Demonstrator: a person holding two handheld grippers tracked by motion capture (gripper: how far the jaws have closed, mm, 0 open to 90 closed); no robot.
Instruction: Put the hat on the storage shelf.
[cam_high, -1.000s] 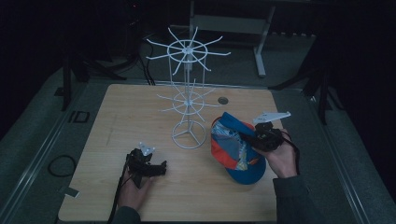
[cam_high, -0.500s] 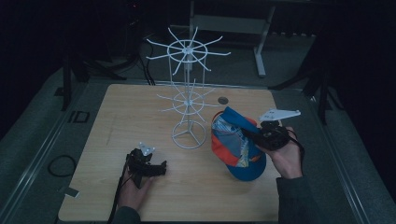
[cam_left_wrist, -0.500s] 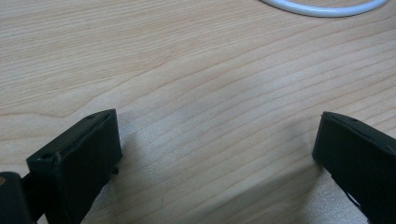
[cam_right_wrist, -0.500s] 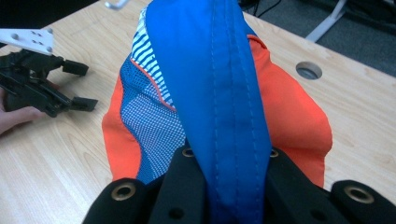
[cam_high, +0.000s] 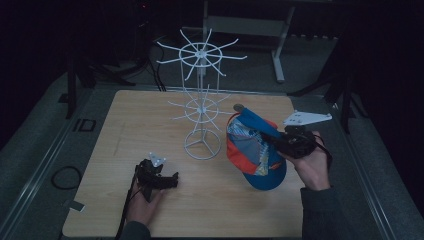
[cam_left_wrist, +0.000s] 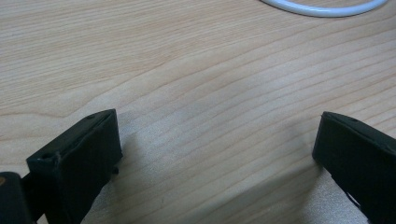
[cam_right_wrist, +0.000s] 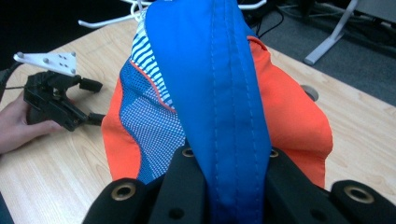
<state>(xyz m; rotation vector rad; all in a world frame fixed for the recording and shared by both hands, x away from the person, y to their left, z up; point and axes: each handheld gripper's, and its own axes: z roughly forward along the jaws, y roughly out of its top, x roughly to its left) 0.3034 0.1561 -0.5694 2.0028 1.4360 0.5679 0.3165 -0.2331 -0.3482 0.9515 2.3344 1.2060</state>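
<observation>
Pale wooden table (cam_high: 130, 125); dim room; grey floor (cam_high: 30, 145)

A blue and orange cap (cam_right_wrist: 219, 93) hides the tips of the right gripper (cam_right_wrist: 227, 168) in its own view. The white rack's ring base (cam_left_wrist: 322, 7) is cut off by the top edge, and the small round object (cam_high: 238, 106) stays too dim to identify.

I count one blue-and-orange fabric cap (cam_high: 256, 150), one white wire display stand (cam_high: 201, 107), one wooden table (cam_high: 120, 125), two black grippers.
</observation>
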